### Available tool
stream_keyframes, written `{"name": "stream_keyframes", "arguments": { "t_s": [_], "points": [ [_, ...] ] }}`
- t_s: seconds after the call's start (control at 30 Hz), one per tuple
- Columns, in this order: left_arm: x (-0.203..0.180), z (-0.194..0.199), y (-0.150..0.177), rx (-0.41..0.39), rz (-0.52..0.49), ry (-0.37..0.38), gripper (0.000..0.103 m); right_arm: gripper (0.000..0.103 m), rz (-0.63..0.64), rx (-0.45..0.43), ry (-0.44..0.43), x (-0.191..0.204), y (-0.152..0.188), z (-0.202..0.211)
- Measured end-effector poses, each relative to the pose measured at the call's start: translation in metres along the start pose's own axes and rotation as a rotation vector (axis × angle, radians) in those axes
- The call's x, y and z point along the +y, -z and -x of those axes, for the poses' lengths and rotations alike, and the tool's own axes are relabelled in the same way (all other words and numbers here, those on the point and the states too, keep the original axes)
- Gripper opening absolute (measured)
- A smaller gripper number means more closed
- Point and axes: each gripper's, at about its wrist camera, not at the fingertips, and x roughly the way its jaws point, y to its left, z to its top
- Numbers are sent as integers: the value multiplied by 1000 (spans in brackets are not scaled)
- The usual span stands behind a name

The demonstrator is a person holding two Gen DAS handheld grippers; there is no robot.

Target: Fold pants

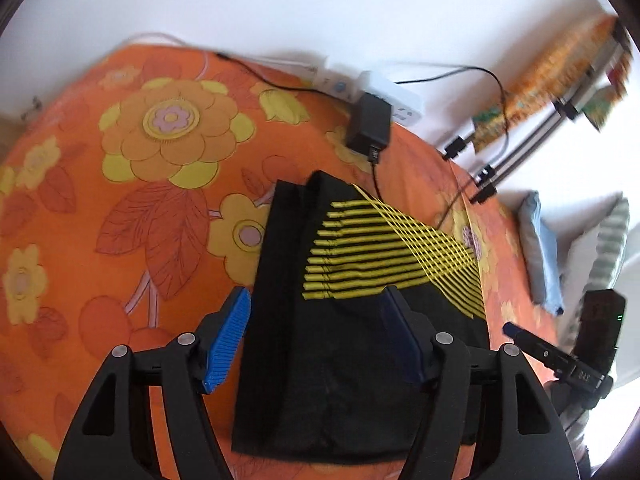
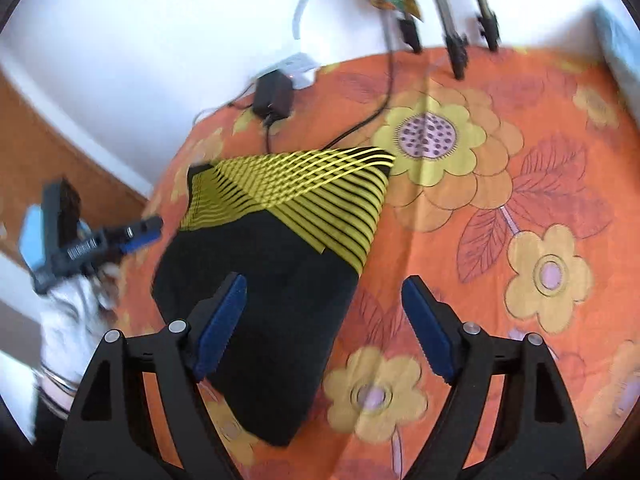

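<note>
Pants (image 1: 344, 320), black with yellow stripes, folded flat on orange floral surface (image 1: 120, 208), lying beneath and between both tongs. Left tongs (image 1: 320, 340) angled downward, jaws apart, gripping nothing. Right tongs (image 2: 324, 328) tilted down likewise, spread wide, empty, over pants' right edge.

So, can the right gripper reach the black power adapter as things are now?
Probably yes. The right gripper is open and empty; only the folded pants lie flat between it and the power adapter, so it could pass above them.
</note>
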Motion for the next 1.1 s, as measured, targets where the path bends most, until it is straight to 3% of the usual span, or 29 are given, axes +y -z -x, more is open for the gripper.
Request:
{"name": "stream_keyframes", "arguments": {
  "t_s": [0.13,0.3,0.63,0.83,1.1],
  "points": [
    [5,-5,-14,-15,16,-16,67,80,-99,23,-70,-29,-10,-11],
    [5,-14,-29,-8,30,32,68,75,-140,45,-91,-44,-15,-20],
    [8,-35,-34,22,10,-18,68,75,-117,43,-115,-35,-25,-34],
    [11,-50,-34,41,3,-43,68,66,-105,34,-126,-29,-29,-44],
    [-3,-58,-34,10,-63,-62,66,66,-64,15,-123,-19,-32,-49]
  ]
}}
